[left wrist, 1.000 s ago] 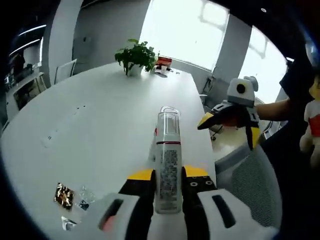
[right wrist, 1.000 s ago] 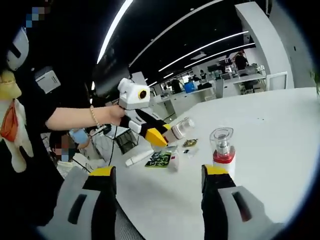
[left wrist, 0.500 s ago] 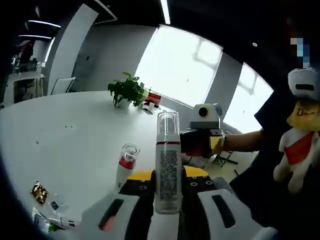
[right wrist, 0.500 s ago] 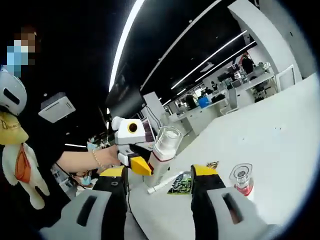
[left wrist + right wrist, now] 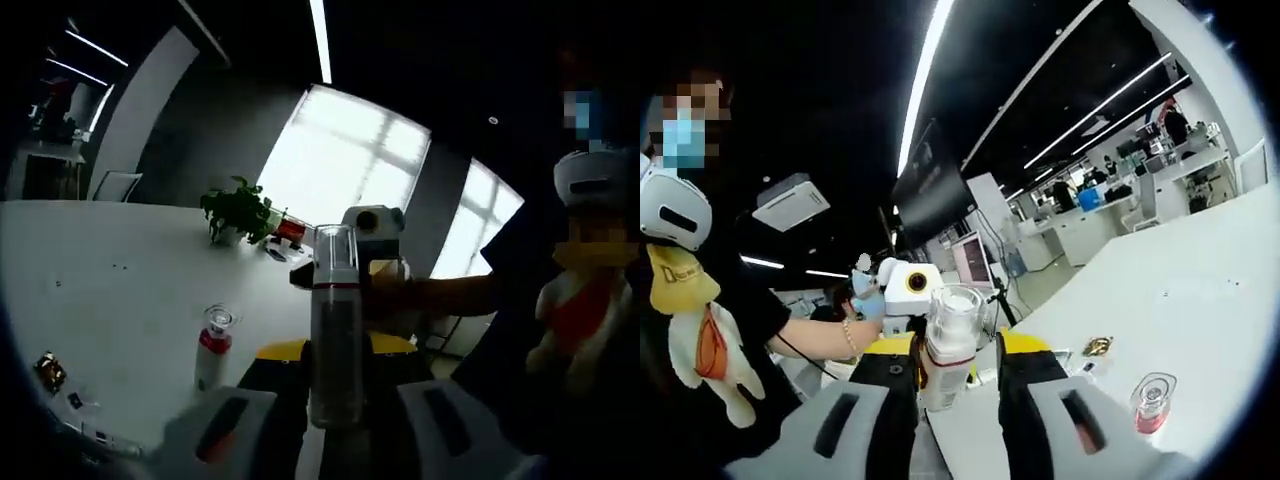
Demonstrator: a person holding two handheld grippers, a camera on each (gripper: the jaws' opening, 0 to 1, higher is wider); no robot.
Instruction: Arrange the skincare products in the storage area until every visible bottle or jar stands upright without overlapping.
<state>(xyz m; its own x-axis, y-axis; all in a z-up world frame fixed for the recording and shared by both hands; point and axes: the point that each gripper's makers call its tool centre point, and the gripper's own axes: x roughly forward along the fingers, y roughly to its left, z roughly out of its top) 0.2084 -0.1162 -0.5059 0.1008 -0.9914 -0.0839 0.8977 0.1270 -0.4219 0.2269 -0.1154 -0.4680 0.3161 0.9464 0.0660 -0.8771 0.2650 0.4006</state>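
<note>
A large white table (image 5: 120, 260) carries the things. In the left gripper view a small bottle with a red band and clear cap (image 5: 211, 345) stands upright on it, a potted green plant (image 5: 234, 212) sits at the far end with a red item (image 5: 290, 228) just beside it, and a gold foil packet (image 5: 47, 368) lies near the close edge among small sachets.

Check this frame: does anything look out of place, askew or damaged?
Nothing damaged or spilled. The odd part: the clear-capped bottle is off the white table, shut in the left gripper, and the right gripper has it between its fingers too. The red-collared bottle stands upright.
</note>
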